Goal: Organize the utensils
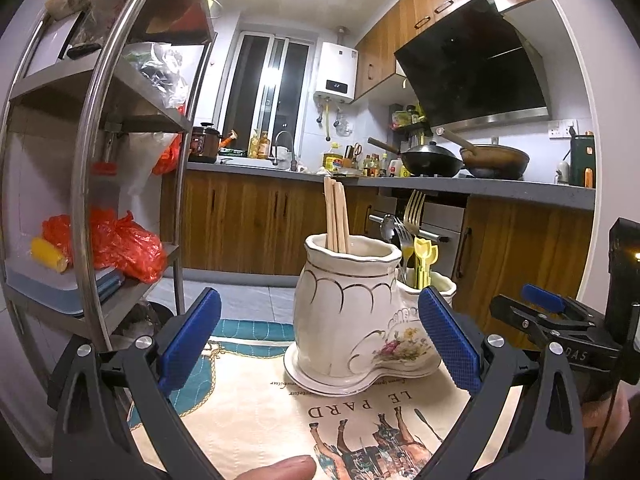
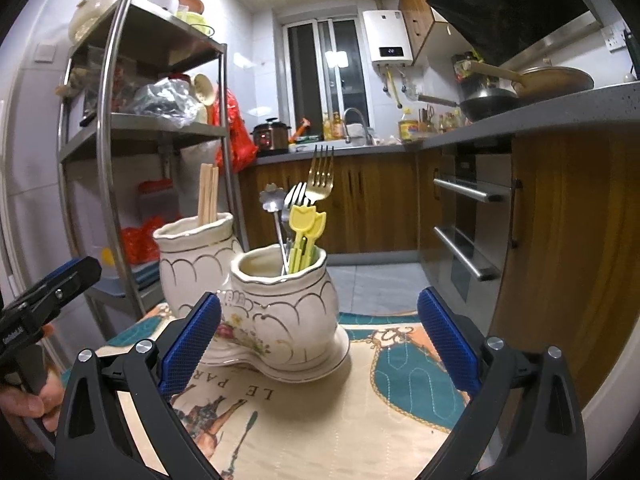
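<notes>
A white ceramic double holder [image 1: 344,320] [image 2: 276,312] with gold trim stands on a printed cloth [image 1: 260,412] [image 2: 360,412]. Wooden chopsticks [image 1: 336,216] [image 2: 209,194] stand in its taller pot. The lower pot holds a gold fork [image 2: 321,176] [image 1: 415,208], silver forks [image 2: 295,197], a flower-ended spoon [image 2: 272,200] and yellow tulip picks [image 2: 306,224] [image 1: 425,254]. My left gripper [image 1: 320,344] is open, its blue pads either side of the holder and nearer to me. My right gripper [image 2: 320,340] is open too, with nothing held.
A steel shelf rack [image 1: 100,160] [image 2: 120,140] with red bags and boxes stands at the left. Wooden cabinets, an oven [image 2: 468,232] and a counter with woks [image 1: 432,158] lie behind and to the right. A fingertip [image 1: 280,468] shows at the bottom edge.
</notes>
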Motion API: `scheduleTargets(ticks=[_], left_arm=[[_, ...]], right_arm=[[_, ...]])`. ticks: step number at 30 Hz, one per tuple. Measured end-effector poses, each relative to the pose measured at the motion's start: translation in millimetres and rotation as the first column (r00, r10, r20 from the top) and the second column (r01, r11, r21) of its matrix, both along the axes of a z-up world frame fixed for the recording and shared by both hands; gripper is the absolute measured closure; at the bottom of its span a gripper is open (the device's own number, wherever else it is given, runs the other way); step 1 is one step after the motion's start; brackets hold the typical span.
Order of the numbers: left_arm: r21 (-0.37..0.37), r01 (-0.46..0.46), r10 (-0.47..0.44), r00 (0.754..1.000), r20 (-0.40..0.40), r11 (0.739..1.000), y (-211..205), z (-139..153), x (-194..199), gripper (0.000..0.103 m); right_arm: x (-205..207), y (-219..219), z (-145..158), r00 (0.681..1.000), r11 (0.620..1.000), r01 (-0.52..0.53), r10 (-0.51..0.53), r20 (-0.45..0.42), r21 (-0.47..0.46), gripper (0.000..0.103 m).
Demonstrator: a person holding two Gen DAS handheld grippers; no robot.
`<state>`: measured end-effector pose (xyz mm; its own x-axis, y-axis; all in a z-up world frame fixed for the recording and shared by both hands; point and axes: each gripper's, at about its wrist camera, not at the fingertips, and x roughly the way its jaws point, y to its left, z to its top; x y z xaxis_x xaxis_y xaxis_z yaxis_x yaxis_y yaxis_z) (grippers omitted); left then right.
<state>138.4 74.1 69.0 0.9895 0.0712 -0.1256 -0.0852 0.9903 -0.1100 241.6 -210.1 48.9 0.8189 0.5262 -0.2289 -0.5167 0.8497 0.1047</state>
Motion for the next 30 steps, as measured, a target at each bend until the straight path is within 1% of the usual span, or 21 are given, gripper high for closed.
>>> scheduleTargets(ticks=[8,30], left_arm=[[0.002,-0.003,0.003,1.0,0.0,1.0,-0.6,-0.1,0.3,0.006],[0.011,-0.006,0.006,1.0,-0.006,1.0,0.1,-0.3,0.9,0.006]], right_arm=[[-0.8,2.3,-0.5,1.0,1.0,-0.02,0.02,0.004,-0.011,0.005],[-4.5,3.9,-0.3,0.999,0.999,-0.037,0.037,0.011,-0.014,0.005]])
